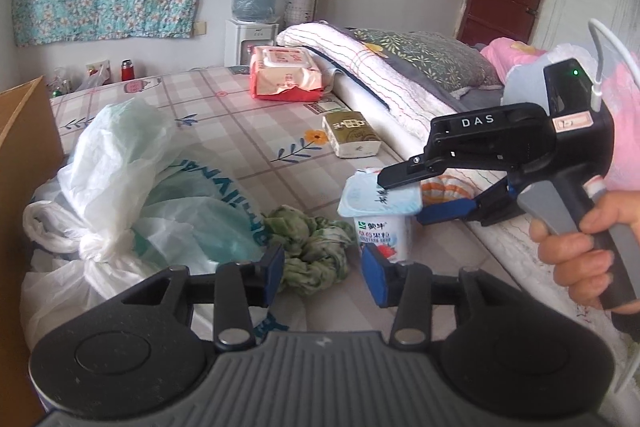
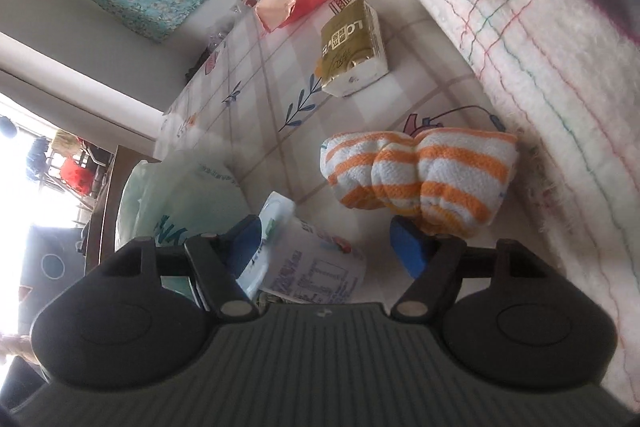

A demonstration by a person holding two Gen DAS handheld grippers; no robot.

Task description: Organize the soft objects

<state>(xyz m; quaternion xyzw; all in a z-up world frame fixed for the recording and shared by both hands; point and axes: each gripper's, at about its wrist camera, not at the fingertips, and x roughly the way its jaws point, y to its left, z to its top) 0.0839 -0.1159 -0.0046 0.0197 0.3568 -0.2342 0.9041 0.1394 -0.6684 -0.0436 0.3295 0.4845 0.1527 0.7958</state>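
Item: right gripper (image 1: 416,197), black with blue pads, held sideways in a person's hand (image 1: 576,247); jaws wide, one above and one below the foil lid of a white plastic yogurt cup (image 1: 382,217) that stands upright on the checked floral bedsheet (image 1: 248,143), not yet clamped on it. From the right wrist view the cup (image 2: 304,259) lies between the spread pads toward the left one, and a rolled orange-and-white striped towel (image 2: 416,175) sits just beyond the other pad, its long axis running across the gripper's line, close against the edge of a white folded blanket with coloured thread lines (image 2: 540,47). The right hand is judged the nearer one to both cup and towel. Left gripper (image 1: 324,273): jaws wide and empty, aimed at a crumpled green patterned cloth (image 1: 316,251) just ahead, with the cup by its right pad. Also present: knotted white and pale green plastic bags (image 1: 132,195) to the left, a gold-wrapped tissue pack (image 1: 350,133) and a red-and-pink wet-wipe pack (image 1: 286,73) farther up the bed. Hidden: the towel shows only as a sliver behind the right gripper in the left view; the cup's base is cut off by the gripper body in the right view; contact between pad and lid cannot be told
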